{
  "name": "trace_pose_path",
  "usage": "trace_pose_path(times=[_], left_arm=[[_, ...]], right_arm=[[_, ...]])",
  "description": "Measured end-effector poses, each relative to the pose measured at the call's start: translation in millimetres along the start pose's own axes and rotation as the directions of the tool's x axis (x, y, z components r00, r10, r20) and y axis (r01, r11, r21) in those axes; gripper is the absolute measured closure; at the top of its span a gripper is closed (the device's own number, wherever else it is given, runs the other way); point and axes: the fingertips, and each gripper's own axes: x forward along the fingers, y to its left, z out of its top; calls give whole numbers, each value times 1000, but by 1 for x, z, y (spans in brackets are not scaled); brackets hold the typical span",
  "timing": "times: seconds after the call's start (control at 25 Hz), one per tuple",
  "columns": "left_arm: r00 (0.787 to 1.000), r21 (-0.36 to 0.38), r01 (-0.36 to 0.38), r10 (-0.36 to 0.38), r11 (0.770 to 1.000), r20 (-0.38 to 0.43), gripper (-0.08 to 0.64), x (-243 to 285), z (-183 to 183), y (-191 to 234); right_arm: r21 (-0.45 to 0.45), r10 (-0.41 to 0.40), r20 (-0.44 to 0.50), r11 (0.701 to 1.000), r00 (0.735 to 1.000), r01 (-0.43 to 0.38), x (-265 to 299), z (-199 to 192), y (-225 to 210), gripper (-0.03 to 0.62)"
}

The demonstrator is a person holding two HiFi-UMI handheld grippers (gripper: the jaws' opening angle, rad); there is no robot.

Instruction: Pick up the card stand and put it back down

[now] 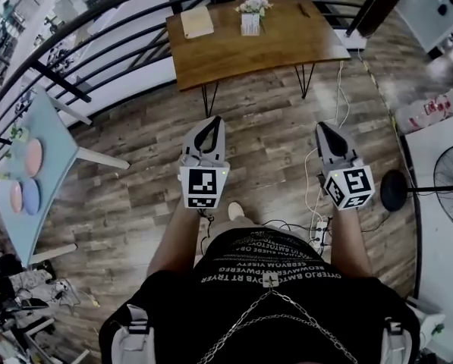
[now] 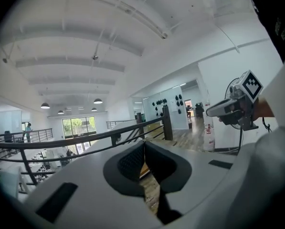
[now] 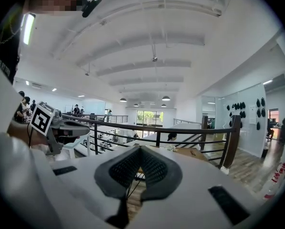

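A wooden table (image 1: 287, 48) stands ahead of me by the railing. On it lie a tan card-like thing (image 1: 196, 21), which may be the card stand, a small pot of white flowers (image 1: 252, 14) and a dark pen (image 1: 304, 10). My left gripper (image 1: 211, 120) and right gripper (image 1: 320, 126) hang side by side over the plank floor, well short of the table. Each has its jaws closed tip to tip with nothing between them. In the left gripper view the left gripper (image 2: 143, 144) points over the railing. The right gripper (image 3: 139, 148) points toward the table.
A black railing (image 1: 97, 21) curves behind the table. A pale blue table (image 1: 51, 139) with round plates is at the left. A standing fan (image 1: 408, 190) and a white counter (image 1: 446, 150) are at the right. Cables and a power strip (image 1: 318, 233) lie near my feet.
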Motion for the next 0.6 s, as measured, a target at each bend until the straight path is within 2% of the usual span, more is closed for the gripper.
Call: trace_pose_path(times=[0.28, 0.6], left_arm=[[999, -22, 34, -34, 999, 9, 532, 10, -7, 28], [1000, -45, 18, -17, 999, 19, 532, 1, -10, 49]], right_arm=[[-5, -1, -16, 1000, 1000, 1, 27, 9, 22, 577], [-11, -52, -24, 999, 998, 52, 13, 11, 12, 577]])
